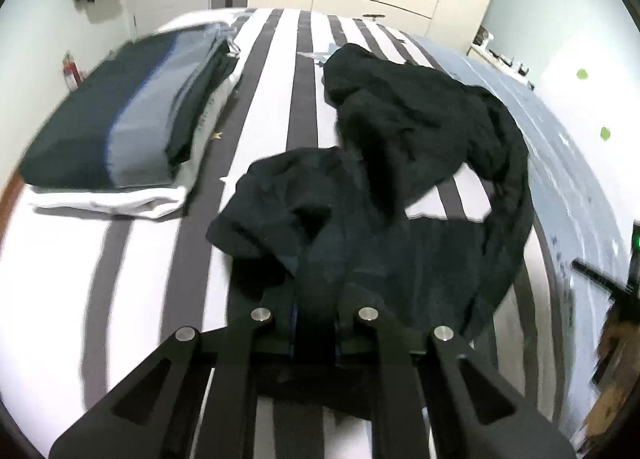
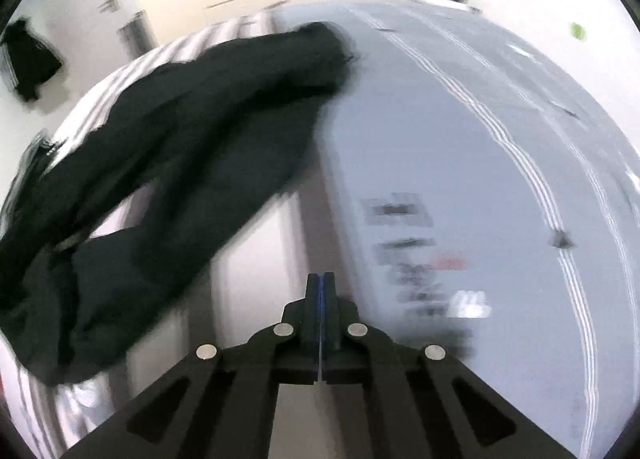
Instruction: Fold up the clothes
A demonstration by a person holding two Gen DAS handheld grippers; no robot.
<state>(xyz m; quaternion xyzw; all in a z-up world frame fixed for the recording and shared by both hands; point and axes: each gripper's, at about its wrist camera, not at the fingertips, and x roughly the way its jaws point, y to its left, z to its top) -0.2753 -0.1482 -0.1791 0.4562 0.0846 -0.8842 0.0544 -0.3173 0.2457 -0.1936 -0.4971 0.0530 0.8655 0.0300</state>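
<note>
Two grippers are at work on one dark garment; start with the left gripper [image 1: 316, 299] at the bottom middle of its picture; its two fingers are squeezed together on a bunch of the black cloth [image 1: 420, 139], which pokes up between them; from that pinch the cloth runs up and to the right of the frame, crumpled, with a long part trailing down the right side and a lumpy end near the upper middle; it lies on the striped bed [image 1: 272, 99].

Now the right gripper [image 2: 320, 287] at the bottom middle of its own picture; its fingers are pressed flat together with only a thin blue line between them, and nothing is in them; it hangs above the bed [image 2: 248, 267], beside a grey sheet [image 2: 460, 139]; the black cloth [image 2: 180, 159] lies to its left, a long shape going from the lower left of the frame up to the upper middle; this picture is blurry.

So the left gripper is the one touching the cloth, and the right one is apart from it; I think the right one must open and go left to grab the far long part, so the cloth can be pulled straight before folding; a neat pile of folded clothes [image 1: 132, 111] sits at the left of the left picture.
</note>
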